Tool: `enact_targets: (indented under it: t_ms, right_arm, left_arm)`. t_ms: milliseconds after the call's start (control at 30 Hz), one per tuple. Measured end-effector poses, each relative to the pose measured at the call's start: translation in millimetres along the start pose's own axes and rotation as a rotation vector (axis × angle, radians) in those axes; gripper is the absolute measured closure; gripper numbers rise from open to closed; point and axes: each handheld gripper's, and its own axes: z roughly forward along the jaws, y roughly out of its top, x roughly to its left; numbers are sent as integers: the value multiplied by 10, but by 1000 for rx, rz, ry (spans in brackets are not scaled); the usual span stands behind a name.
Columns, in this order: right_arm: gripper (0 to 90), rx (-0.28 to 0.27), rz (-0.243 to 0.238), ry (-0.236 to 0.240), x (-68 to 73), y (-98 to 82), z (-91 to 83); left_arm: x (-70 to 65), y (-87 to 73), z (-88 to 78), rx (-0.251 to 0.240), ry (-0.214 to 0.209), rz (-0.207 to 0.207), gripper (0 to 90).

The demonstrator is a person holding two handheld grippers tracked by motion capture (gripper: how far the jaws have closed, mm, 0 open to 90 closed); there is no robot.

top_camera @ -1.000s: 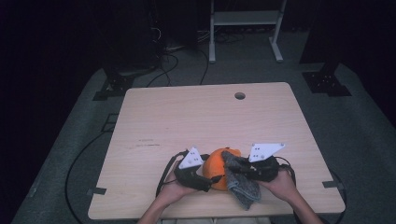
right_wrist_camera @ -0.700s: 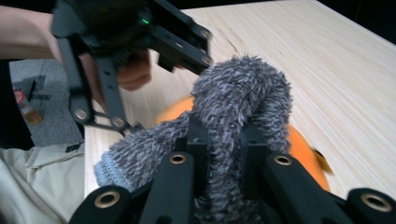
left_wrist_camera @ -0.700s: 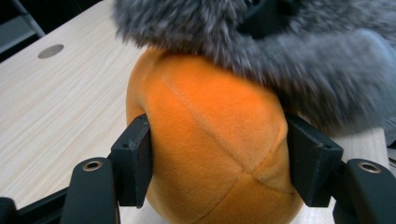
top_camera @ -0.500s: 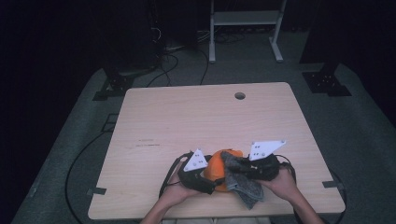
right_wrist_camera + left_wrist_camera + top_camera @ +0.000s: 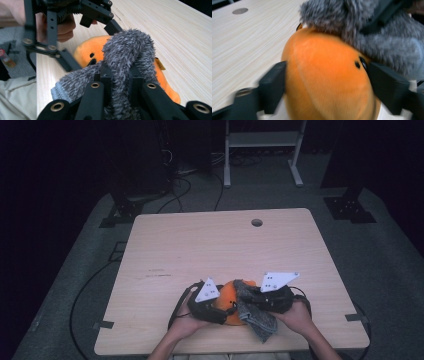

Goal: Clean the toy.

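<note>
A: What was seen between the jaws of the left gripper (image 5: 325, 82)?

B: An orange plush toy (image 5: 324, 80) was seen there, with one black jaw set against each of its flanks. The jaws had just been closing, and in the left gripper view both were met by the orange fabric, so the toy was judged to be grasped.

A: And the right gripper (image 5: 120, 72)?

B: It was clenched on a grey fluffy cloth (image 5: 125, 55). A fold of the cloth was pinched between its two jaws and bulged out just beyond their tips, while the rest was draped down below them.

A: Where was the toy placed relative to that gripper?

B: It was found straight ahead of the right jaws and just under the pinched fold, touched by the cloth. From the left gripper, the cloth was seen beyond and above the toy, laid over its far side.

A: How were the two grippers set to each other?

B: They were faced toward one another across the toy, close together, at the near edge of the wooden table (image 5: 210, 245). In the high view the left gripper (image 5: 212, 302) was held at the toy's (image 5: 231, 295) left and the right gripper (image 5: 270, 297) at its right, each wrapped by a hand
</note>
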Motion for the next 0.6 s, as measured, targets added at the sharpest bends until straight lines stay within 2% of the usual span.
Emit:
enact_targets:
  t_ms: [67, 133, 200, 233, 267, 300, 333, 367, 400, 467, 533, 600]
  right_arm:
    - [779, 9, 15, 4, -36, -49, -26]
    - [777, 46, 20, -1, -57, -127, -42]
    - [777, 36, 50, 12, -66, -180, -49]
    - [777, 44, 34, -1, -39, -161, -40]
    - [777, 45, 12, -21, -2, -132, -30]
    - [777, 29, 8, -13, 22, -105, -23]
    - [776, 14, 14, 6, 38, -84, -16]
    - [776, 14, 14, 6, 38, -84, -16]
    - [776, 15, 6, 7, 49, -74, -9]
    - [773, 29, 9, 18, 24, -133, -12]
    - [773, 60, 17, 10, 6, -196, -22]
    - [775, 64, 33, 23, -12, -219, -31]
  left_arm:
    - [61, -52, -52, 19, -4, -16, 252]
    - [100, -92, -84, 20, -22, -35, 251]
    - [116, -70, -70, -1, -49, -79, 170]
    - [116, -70, -70, -1, -49, -79, 123]
    - [118, -26, -54, -11, -48, -107, 131]
    - [117, -24, -54, -3, -40, -98, 160]
    - [115, -39, -65, 5, -23, -72, 224]
    - [115, -39, -65, 5, -23, -72, 261]
    - [125, -62, -80, 12, -16, -65, 261]
    - [188, -162, -131, 9, -23, -95, 284]
    - [205, -179, -140, 6, -28, -109, 284]
    - [209, -186, -139, 9, -30, -107, 285]
